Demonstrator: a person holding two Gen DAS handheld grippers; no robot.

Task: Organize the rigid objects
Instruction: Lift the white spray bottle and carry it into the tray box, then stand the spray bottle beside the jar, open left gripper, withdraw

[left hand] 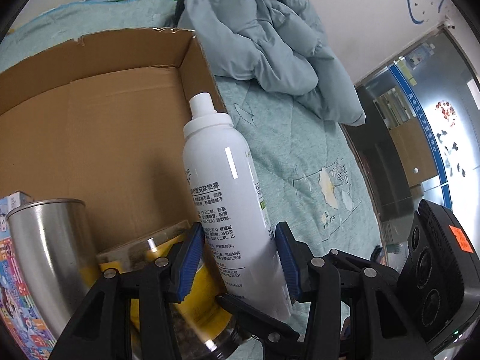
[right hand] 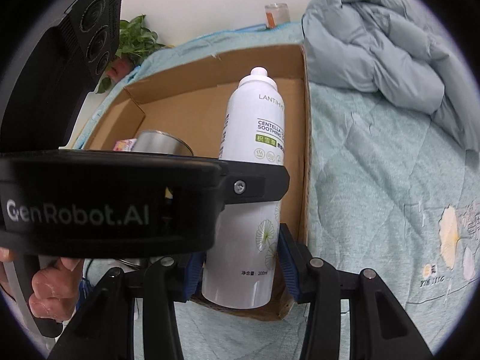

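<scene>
Centre frame, both tools grip 1 upright spray bottle (left hand: 222,186): left tool (left hand: 240,261), right tool (right hand: 240,270), beside the box (right hand: 303,150) wall.

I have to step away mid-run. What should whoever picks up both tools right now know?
Left tool: pads on both sides of the white spray bottle, apparently gripping it.
Right tool: brackets the same bottle lower down; contact unclear.
Bottle stands tilted at the right wall of the cardboard box.
Already in the box: steel cup, yellow-labelled jar, colourful carton.
Left: seat the bottle, release both tools.
The grey jacket on the bed isn't rigid.
</scene>
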